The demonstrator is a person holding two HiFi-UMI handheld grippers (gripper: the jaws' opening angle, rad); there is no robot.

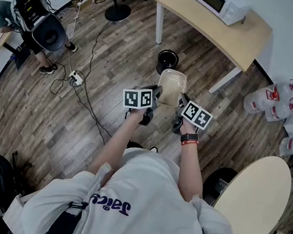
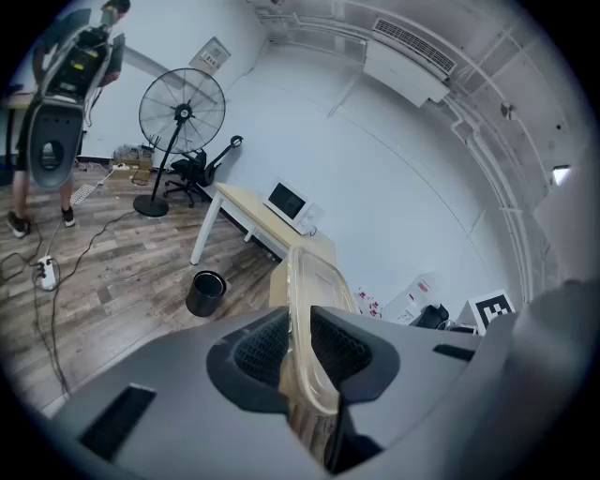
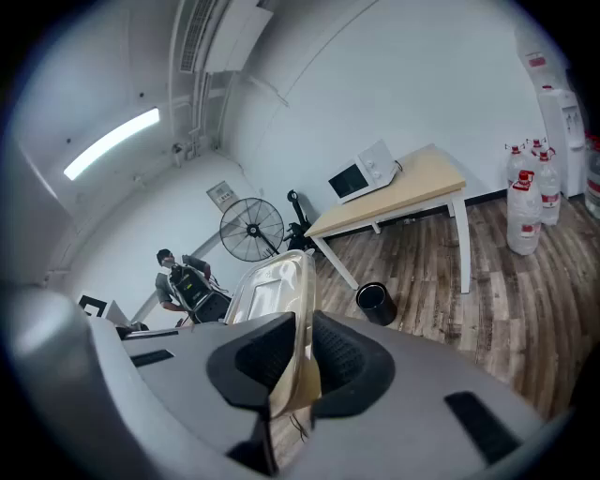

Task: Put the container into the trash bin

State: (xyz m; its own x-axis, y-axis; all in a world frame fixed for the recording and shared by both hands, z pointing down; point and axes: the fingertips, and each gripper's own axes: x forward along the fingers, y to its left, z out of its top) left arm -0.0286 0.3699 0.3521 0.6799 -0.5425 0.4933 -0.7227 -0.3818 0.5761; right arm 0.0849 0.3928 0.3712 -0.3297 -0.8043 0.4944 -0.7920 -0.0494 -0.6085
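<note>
A clear plastic container (image 1: 171,87) hangs in the air between both grippers, above the wooden floor. My left gripper (image 1: 153,99) is shut on its left rim, which runs between the dark pads in the left gripper view as the container (image 2: 309,309). My right gripper (image 1: 181,107) is shut on the right rim; the right gripper view has the container (image 3: 281,300) clamped between its pads. The black round trash bin (image 1: 167,61) stands on the floor just beyond the container, beside a table leg. The bin (image 2: 205,292) also shows ahead, low and left, and the bin (image 3: 376,303) lies ahead to the right.
A light wooden table (image 1: 214,26) with a white microwave (image 1: 221,2) stands behind the bin. Water bottles (image 1: 272,100) sit at the right wall. A round pale table (image 1: 257,198) is at my right. A fan stand (image 1: 117,11) and floor cables (image 1: 80,85) are at the left, with another person (image 1: 31,12) beyond.
</note>
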